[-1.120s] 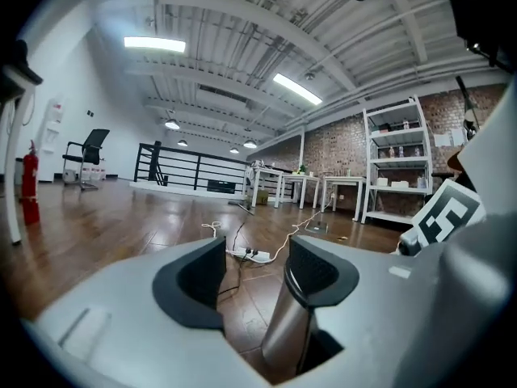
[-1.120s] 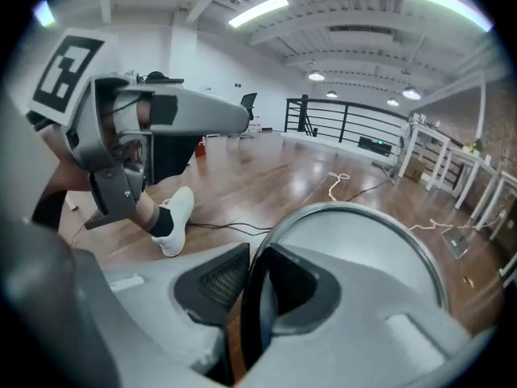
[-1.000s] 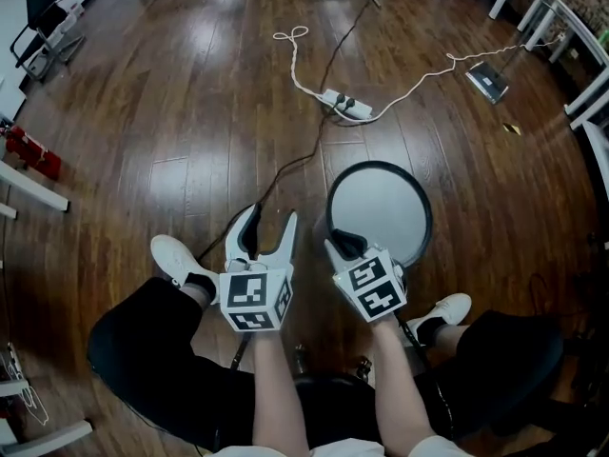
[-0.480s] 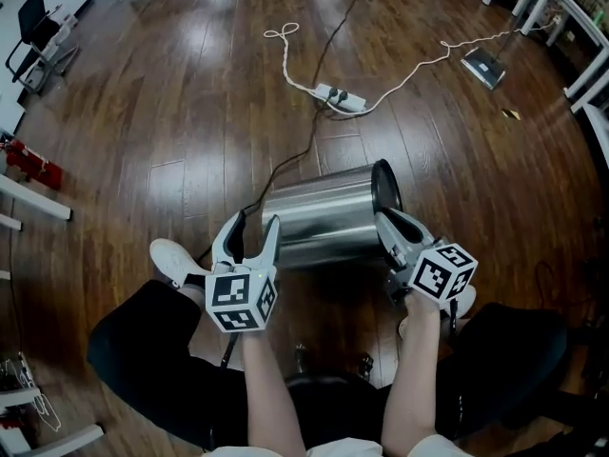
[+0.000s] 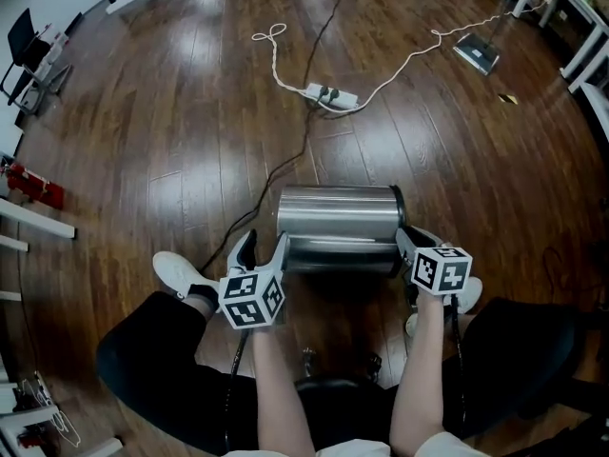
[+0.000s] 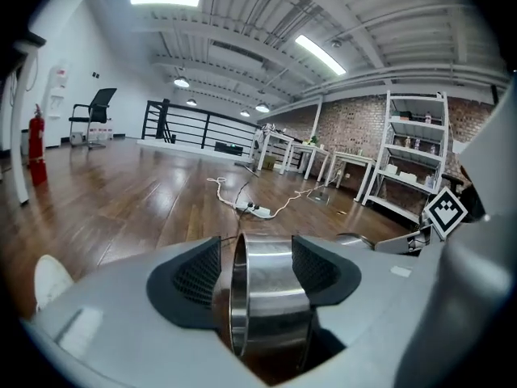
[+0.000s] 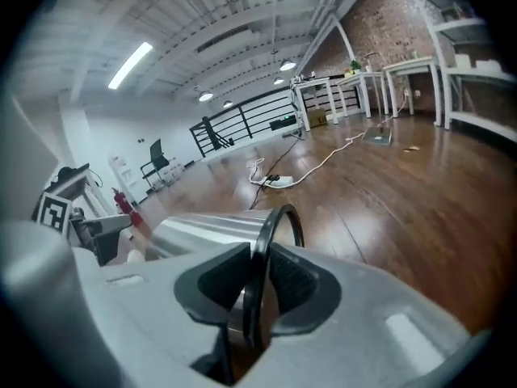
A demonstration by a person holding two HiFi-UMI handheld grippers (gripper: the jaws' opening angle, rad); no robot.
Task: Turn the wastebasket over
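Now, wastebasket (image 5: 338, 227): one, shiny steel, lying on its side on the floor, its length running left to right between the two grippers, just in front of the person's knees.
Black rim (image 7: 260, 297): one ring at the basket's open end, which faces the head view's right.
Grippers: two, one at each end of the basket.
Left gripper (image 5: 266, 241): jaws wide and just been opening; the basket's closed end stands between them. The left pad is clear of the steel, and whether the right pad touches it I cannot tell.
Right gripper (image 5: 407, 241): jaws narrow, clamped on the black rim, one pad inside the mouth and one outside.
Marker cubes: two, one on each gripper, both nearer the person than the basket.
Forearms: two, bare, reaching forward from the bottom of the head view.
White shoes: two, the left one (image 5: 176, 265) beside the left gripper, the right one (image 5: 466, 293) partly hidden behind the right gripper.
Wooden floor (image 5: 171, 131): dark glossy planks under everything.
Power strip (image 5: 331, 95): one, white, well beyond the basket.
White cable (image 5: 276, 60): one, looping away from the strip to the upper left.
Black cable (image 5: 285, 169): one, running from the strip toward the left gripper.
Red fire extinguisher (image 5: 29, 184): one, at the far left edge.
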